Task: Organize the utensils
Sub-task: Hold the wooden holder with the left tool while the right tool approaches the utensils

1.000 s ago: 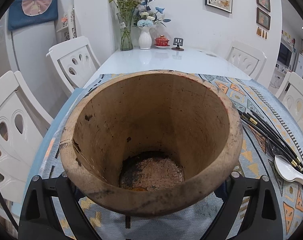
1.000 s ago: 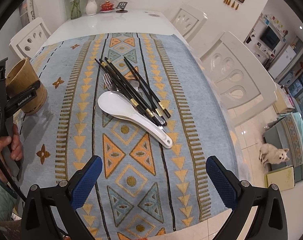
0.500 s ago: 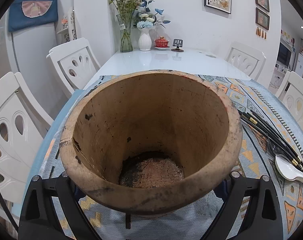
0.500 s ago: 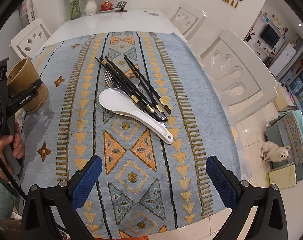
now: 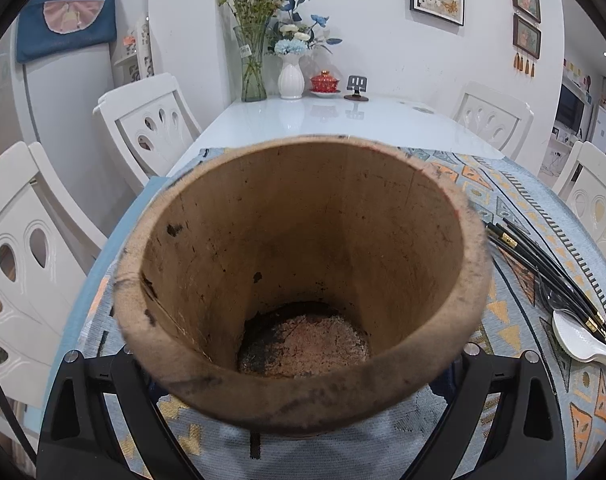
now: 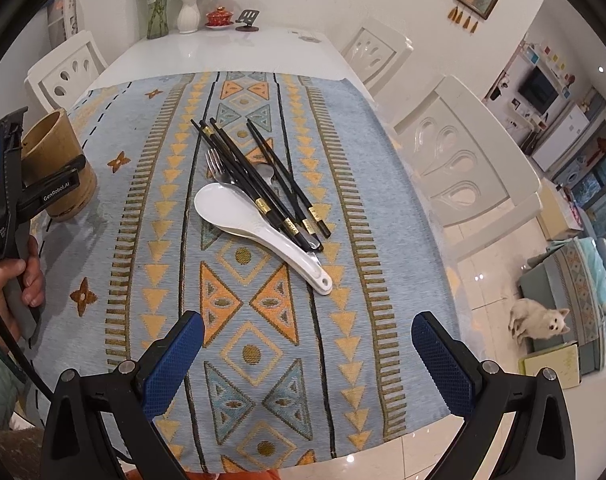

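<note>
A round, brown bamboo utensil holder (image 5: 303, 280) stands upright on the patterned blue-and-orange woven cloth (image 6: 263, 340) near the table's left edge, clasped between the fingers of the left claw (image 6: 65, 178), which a hand (image 6: 21, 280) holds by its grip. Its inside is bare. Well apart to the right lie black chopsticks with gold bands (image 6: 259, 184), a metal fork (image 6: 217, 166) and a white ceramic soup spoon (image 6: 255, 228), heaped together. The right claw (image 6: 307, 356) hovers over the cloth's near end, spread wide, holding nothing.
</note>
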`<state>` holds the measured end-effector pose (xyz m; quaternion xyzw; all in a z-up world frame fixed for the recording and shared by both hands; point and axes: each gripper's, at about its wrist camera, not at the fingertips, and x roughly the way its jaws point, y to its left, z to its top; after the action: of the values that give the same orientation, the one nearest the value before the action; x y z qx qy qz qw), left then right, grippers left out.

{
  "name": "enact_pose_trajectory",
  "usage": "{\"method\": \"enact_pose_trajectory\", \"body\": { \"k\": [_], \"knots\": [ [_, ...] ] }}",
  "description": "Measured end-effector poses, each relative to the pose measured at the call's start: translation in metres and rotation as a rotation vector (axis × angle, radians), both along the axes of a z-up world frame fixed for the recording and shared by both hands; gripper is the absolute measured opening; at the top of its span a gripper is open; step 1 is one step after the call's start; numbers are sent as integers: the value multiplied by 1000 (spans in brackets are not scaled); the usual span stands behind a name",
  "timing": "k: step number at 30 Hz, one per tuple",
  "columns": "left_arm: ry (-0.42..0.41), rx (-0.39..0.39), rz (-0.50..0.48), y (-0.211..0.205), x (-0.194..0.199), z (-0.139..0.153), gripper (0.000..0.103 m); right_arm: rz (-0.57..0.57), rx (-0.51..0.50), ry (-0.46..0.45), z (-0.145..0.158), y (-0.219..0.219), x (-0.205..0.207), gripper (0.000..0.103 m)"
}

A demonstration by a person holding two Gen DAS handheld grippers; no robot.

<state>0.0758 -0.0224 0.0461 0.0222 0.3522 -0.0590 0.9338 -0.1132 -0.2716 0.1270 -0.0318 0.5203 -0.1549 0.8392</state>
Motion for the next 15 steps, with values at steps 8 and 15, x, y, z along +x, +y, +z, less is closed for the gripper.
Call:
{"method": "enact_pose_trajectory", "body": {
  "k": [8, 15],
  "knots": [
    [4, 0, 0, 1, 2, -1, 96, 5, -17, -12, 5, -2, -5, 103],
    [0, 1, 1, 1, 1, -2, 96, 6, -12, 4, 0, -4, -6, 103]
  ]
}}
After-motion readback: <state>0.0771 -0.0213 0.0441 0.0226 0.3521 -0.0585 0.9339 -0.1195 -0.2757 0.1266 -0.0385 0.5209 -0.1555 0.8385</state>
